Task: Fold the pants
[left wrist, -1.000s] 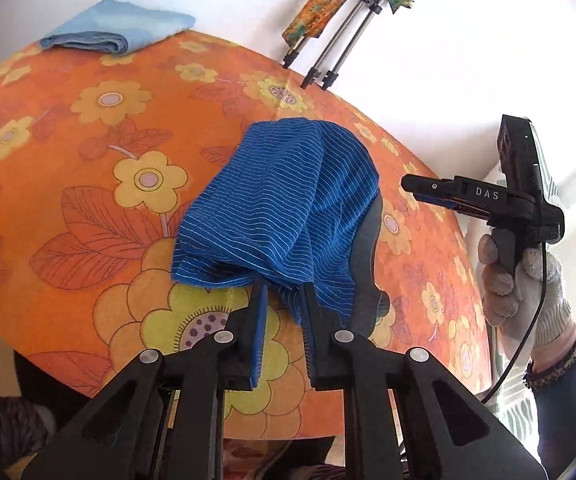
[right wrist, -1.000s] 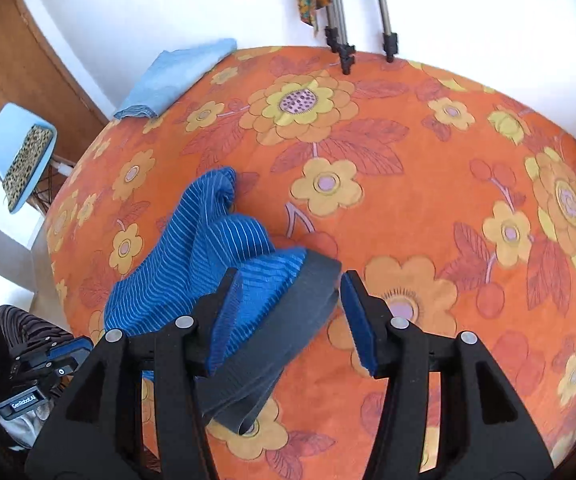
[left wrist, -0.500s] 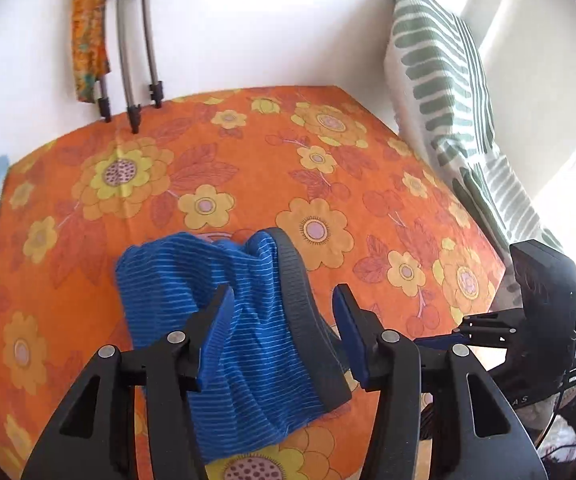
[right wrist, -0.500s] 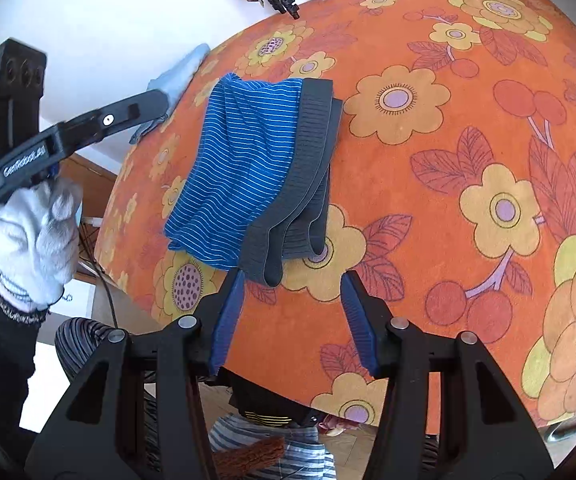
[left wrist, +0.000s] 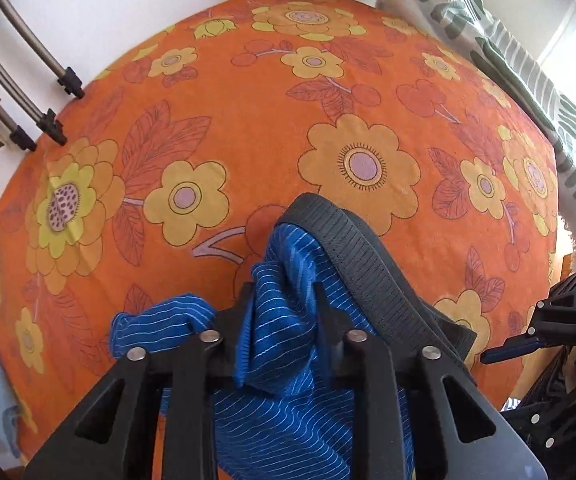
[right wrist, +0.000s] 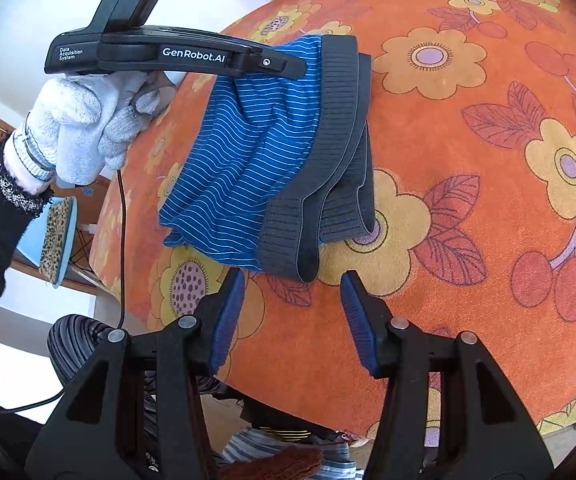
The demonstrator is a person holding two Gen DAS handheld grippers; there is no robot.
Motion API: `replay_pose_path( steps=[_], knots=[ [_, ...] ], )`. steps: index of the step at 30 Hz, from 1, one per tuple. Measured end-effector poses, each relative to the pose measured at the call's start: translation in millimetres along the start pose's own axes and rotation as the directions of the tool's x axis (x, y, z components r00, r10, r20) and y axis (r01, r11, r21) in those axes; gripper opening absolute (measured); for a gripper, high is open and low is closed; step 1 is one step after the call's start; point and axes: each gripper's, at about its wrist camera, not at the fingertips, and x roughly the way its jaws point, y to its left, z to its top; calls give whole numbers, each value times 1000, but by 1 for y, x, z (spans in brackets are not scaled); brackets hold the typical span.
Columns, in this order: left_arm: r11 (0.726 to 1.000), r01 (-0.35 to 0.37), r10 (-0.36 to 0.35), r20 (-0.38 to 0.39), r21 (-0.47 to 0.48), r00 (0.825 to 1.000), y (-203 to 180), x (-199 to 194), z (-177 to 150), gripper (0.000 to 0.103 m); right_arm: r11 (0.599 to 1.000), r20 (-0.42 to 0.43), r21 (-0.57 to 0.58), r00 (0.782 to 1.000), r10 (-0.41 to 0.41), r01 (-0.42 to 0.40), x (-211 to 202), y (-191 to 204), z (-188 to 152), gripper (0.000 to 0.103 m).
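Blue striped pants (right wrist: 248, 140) lie bunched on the orange floral cloth (right wrist: 468, 208), pinched by the closing left gripper (left wrist: 284, 304).

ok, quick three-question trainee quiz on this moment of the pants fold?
1. True or false: the right gripper has the grey waistband clamped.
2. Multiple choice: the blue striped pants lie on a) bare wood, b) an orange floral cover, c) a white sheet.
3. Which gripper has fabric between its jaws?

Key
1. False: its jaws stand open and empty, short of the waistband.
2. b.
3. The left gripper: its jaws are closing, with bunched blue fabric between them.
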Motion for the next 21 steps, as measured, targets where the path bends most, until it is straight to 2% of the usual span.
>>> replay_pose_path(
  steps=[1,3,4,5,7,8,11,13,16,18,19,20,21],
  knots=[
    [1000,6,-6,5,-11,1000,4,1,-2,11,1000,-10,8,1000,1,-1,4,-1,0,53],
    [999,15,-15,16,-43,1000,13,2,-6,9,1000,4,0,1000,-6,6,7,2,3,52],
    [998,18,-17,23,-59,1000,18,1,-8,8,1000,6,-8,1000,-21,21,8,4,5,42],
    [997,25,-23,28,-71,999,22,1,-11,8,999,4,-13,999,-33,33,9,5,5,26],
    [996,19,-16,35,-85,999,28,0,-14,7,1000,0,6,1000,-27,27,13,4,7,14],
    [996,14,-11,38,-93,999,31,-1,-16,7,999,9,15,1000,-30,30,12,4,7,9],
    [993,27,-22,47,-114,999,37,-4,-20,7,999,67,34,997,-42,40,-1,2,12,6],
    [990,42,-35,56,-136,998,43,-4,-22,7,999,92,39,995,-33,30,-8,2,16,6],
    [988,41,-33,52,-148,998,47,1,-23,7,999,73,33,997,-20,18,-5,1,17,7],
    [989,37,-30,50,-144,998,47,3,-25,7,999,45,12,998,-43,43,1,5,14,24],
    [988,39,-31,51,-147,998,47,4,-25,7,999,43,-4,998,-54,54,2,7,12,39],
    [988,43,-36,52,-152,998,48,5,-25,7,998,44,-11,997,-61,61,4,7,11,44],
    [987,47,-39,55,-155,998,48,5,-25,7,998,42,-14,997,-64,64,6,8,12,44]
  ],
)
